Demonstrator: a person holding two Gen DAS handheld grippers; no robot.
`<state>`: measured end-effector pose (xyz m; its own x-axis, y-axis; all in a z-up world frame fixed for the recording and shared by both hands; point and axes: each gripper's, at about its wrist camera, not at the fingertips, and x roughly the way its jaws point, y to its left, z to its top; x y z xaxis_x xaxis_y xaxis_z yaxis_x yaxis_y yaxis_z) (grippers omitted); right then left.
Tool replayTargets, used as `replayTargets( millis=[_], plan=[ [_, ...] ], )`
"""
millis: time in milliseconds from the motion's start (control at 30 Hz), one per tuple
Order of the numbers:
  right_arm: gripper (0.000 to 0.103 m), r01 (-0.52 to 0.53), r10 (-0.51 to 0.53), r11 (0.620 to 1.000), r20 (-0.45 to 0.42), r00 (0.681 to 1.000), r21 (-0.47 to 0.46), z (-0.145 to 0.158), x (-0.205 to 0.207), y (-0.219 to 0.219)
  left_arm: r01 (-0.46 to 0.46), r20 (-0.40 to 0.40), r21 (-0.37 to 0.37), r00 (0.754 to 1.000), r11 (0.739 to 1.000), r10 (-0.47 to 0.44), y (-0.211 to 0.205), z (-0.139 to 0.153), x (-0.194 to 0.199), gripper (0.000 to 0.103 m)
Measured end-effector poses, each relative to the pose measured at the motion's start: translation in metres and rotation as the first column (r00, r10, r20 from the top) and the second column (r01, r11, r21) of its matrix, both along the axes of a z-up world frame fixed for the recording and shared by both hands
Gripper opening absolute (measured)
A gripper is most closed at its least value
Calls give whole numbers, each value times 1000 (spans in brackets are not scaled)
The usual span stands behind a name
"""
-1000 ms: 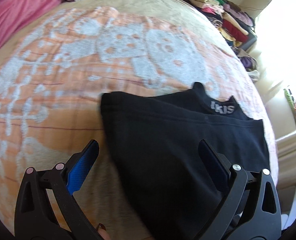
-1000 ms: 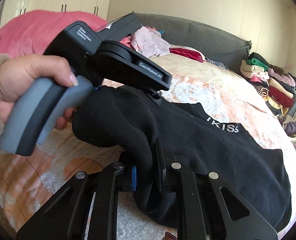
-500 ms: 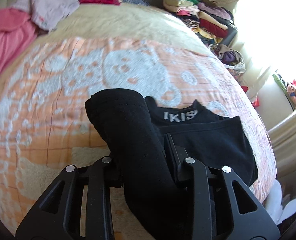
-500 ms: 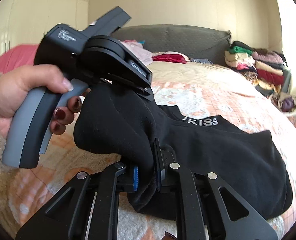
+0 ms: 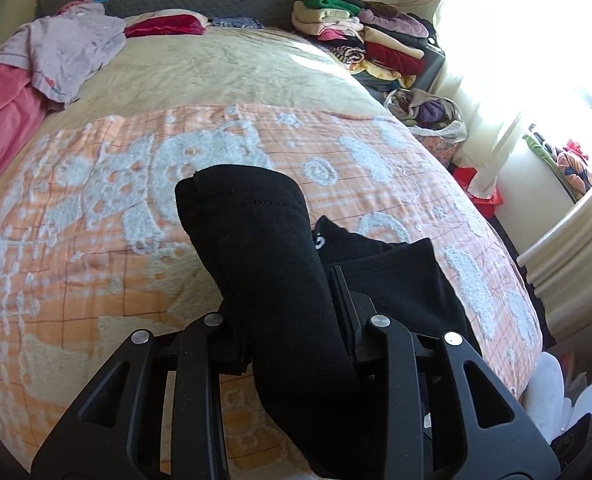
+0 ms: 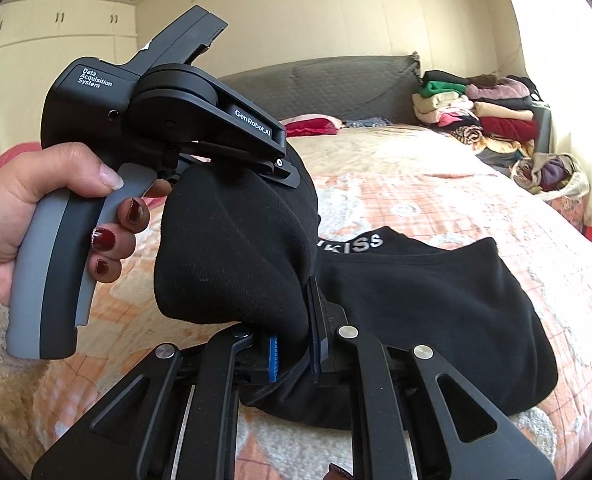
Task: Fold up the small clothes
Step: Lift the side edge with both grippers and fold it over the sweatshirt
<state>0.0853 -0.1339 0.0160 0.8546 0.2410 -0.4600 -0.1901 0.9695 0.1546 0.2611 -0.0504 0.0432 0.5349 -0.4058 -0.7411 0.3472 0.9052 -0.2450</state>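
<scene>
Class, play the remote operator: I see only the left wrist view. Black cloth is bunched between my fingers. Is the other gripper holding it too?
Observer: Yes. The right gripper is shut on the same garment, at its near edge.
Operator: Who holds my gripper?
Observer: A hand with dark red nails grips the left gripper's grey handle.
Operator: Can you read the collar lettering?
Observer: Partly: white letters ending in KISS.
</scene>
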Motion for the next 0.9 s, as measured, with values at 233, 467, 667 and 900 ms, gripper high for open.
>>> replayTargets(
  millis=[233,467,667,900],
  plan=[
    [10,37,-37,999,-6,999,17,1,-7,-14,32,0,0,999,999,-32,-27,1,-1,25],
    [10,63,-62,997,-22,998,46,-2,-9,-23,54,-10,4,999,999,-54,-49,-4,-1,25],
    [10,84,-82,995,-34,996,56,-5,-12,-37,79,-15,20,997,997,-79,-74,-8,-1,25],
    [10,114,-109,990,-51,993,87,-12,-16,-55,110,-28,40,994,993,-109,-100,-15,0,25]
  ],
)
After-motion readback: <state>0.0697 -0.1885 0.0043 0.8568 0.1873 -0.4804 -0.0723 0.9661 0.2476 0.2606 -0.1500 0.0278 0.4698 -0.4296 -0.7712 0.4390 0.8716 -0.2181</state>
